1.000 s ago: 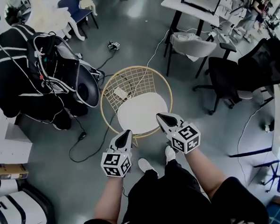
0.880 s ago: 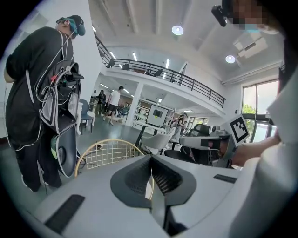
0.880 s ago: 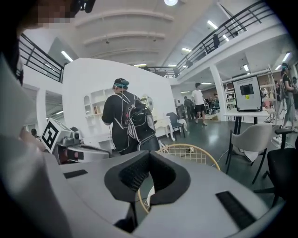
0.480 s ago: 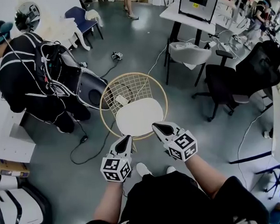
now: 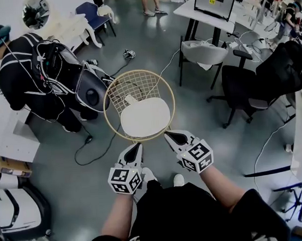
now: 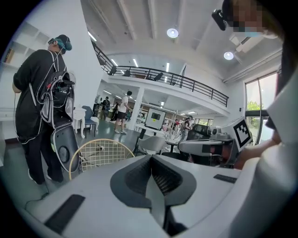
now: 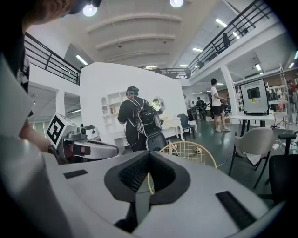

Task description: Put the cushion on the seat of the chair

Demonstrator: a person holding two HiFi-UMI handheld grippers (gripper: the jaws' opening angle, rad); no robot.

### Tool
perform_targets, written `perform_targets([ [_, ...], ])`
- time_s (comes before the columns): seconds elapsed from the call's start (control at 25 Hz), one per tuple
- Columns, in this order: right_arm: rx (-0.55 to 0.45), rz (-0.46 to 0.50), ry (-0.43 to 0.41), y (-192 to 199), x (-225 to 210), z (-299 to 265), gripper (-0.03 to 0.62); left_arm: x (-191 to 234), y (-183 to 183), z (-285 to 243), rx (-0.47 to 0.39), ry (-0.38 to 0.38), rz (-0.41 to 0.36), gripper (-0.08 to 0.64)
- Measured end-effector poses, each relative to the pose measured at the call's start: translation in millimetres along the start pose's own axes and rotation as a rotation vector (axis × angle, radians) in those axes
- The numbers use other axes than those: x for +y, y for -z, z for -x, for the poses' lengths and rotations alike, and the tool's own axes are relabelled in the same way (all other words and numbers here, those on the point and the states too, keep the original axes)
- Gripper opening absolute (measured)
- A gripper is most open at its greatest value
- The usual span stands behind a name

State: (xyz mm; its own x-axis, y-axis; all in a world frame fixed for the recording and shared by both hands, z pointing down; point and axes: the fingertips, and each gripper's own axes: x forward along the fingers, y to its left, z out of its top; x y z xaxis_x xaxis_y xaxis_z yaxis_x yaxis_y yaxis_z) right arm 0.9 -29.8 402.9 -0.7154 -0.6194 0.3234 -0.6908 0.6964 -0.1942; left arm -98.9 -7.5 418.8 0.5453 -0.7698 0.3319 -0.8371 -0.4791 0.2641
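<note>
While cushion (image 5: 144,118) stays seated, left gripper (image 5: 136,148) and right gripper (image 5: 171,137) have retreated.

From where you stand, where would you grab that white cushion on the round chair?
Probably the near edge of the cushion, coming in from the person's side. It lies flat on the seat of the chair, so only its thin rim can be pinched, and the wire back rises along the far side.
</note>
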Motion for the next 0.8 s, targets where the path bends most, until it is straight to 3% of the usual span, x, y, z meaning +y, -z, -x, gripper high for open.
perform_targets([
  [0.8,0.017,0.017,-0.063,30.2,-0.6,50.0,0.011,-57.3,28.8,7.8,0.000,-0.054,0.006,0.018],
])
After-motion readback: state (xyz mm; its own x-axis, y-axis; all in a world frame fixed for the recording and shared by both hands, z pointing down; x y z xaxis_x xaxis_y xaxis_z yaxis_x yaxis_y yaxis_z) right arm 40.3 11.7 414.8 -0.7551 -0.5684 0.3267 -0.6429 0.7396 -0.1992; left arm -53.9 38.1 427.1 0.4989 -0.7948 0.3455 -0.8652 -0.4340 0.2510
